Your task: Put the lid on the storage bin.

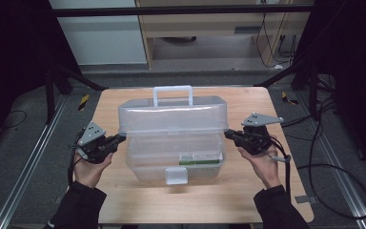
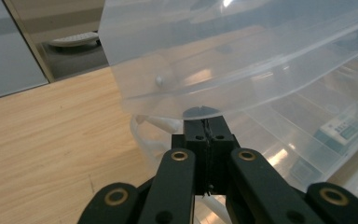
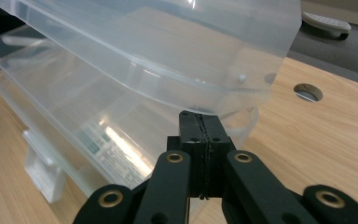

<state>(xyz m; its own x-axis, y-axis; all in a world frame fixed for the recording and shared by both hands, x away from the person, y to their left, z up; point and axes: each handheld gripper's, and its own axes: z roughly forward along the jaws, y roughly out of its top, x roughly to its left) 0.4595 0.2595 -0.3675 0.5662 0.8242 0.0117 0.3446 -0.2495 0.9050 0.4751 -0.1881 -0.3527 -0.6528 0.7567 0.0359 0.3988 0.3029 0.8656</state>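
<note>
clear box (image 1: 174,157) sits mid-frame on the table (image 1: 124,200), lid (image 1: 171,117) lifted partway. left claw (image 1: 122,138) at centre left and right claw (image 1: 227,134) at centre right each clenched on a lid edge.

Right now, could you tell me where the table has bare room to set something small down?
The table is bare along the near edge, between the box's front latch and the person's sleeves. There are narrower bare strips left and right of the lid at the far corners. It is crowded at the box's two ends, where the left tongs and right tongs meet the lid.
</note>
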